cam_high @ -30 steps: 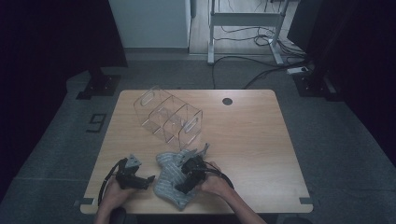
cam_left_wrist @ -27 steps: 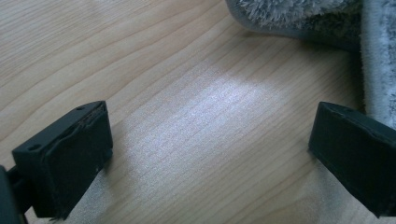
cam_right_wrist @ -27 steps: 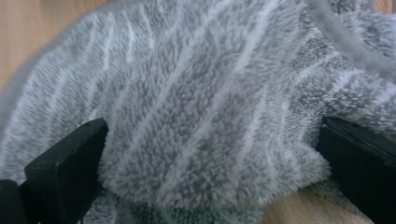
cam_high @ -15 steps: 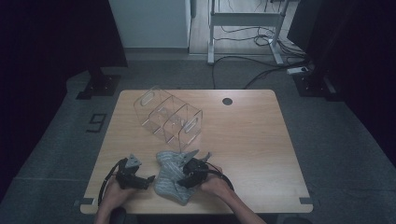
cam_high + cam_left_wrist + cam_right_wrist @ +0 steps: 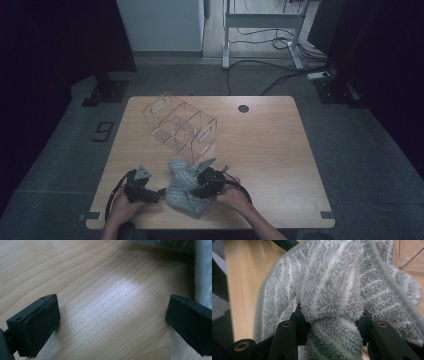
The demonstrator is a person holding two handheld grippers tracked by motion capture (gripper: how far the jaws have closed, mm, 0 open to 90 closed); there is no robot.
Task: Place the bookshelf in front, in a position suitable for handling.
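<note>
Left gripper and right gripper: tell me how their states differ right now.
The left gripper stands open over bare table, holding nothing; the right gripper is shut on a fold of the grey towel. The left sits beside the towel, the right on it. Both have black jaws.

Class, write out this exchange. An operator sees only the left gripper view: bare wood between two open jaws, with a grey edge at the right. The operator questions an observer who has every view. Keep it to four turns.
Operator: What is that grey edge beside my jaws?
Observer: It is a grey striped towel, lying bunched on the table just to the right of your left claw.
Operator: Is the other claw on it?
Observer: Yes. The right claw is shut on a thick fold of the towel, and the pile bulges up between its jaws.
</note>
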